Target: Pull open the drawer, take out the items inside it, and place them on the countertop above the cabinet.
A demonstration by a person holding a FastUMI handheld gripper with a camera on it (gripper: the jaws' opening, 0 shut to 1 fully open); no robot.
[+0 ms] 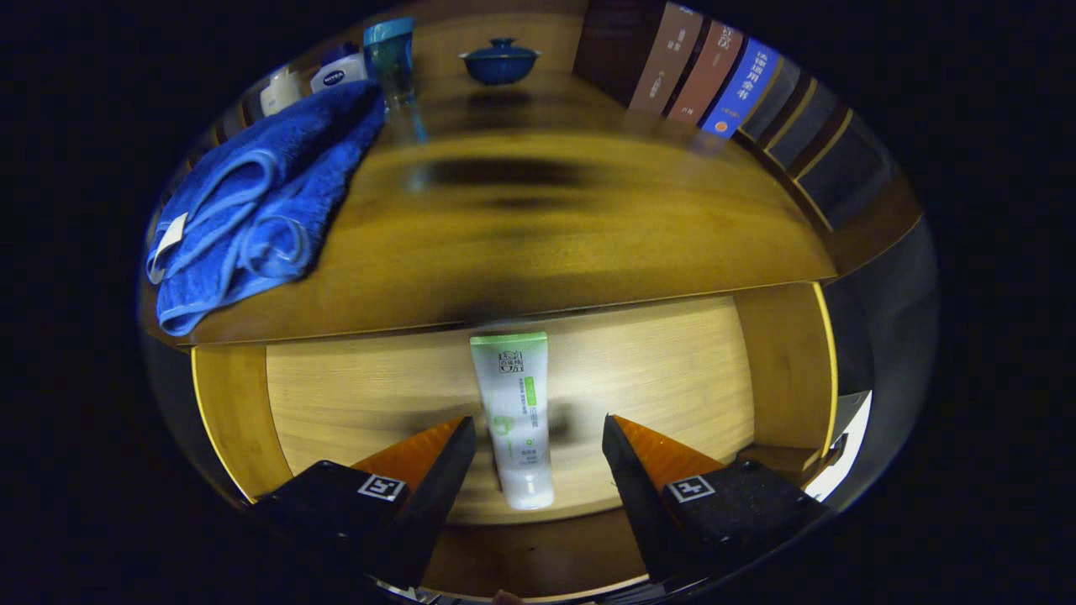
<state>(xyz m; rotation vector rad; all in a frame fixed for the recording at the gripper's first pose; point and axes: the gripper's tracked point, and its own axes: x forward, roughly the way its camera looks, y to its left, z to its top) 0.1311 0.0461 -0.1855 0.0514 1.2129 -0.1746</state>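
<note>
A: Drawer (782, 370), pulled open below a wooden countertop (546, 244), is what the camera looks down into. What lies inside?

B: A single white and green tube (514, 416) lies on the drawer's pale wooden floor. Its flat sealed end points far, toward the counter's edge, and its cap end points near. I see nothing else on the visible part of the floor.

A: Where is the gripper (538, 441)?

B: Just above the drawer, with its fingers spread apart. The tube sits between them, closer to the left finger, and neither finger seems to touch it. The straddling stance looks meant for closing across the tube's narrow width.

A: So the tube is not yet held?

B: Judging by the gaps, no. The drawer part of the job looks done; lifting the tube out remains.

A: Is there room on the counter?

B: Yes. A folded blue towel (252, 210) takes the far left, with a few bottles (336, 71) behind it. A blue lidded bowl (499, 60) stands at the far middle, and a row of books (723, 80) leans at the far right. The middle stretch is bare, a likely spot for the tube.
</note>
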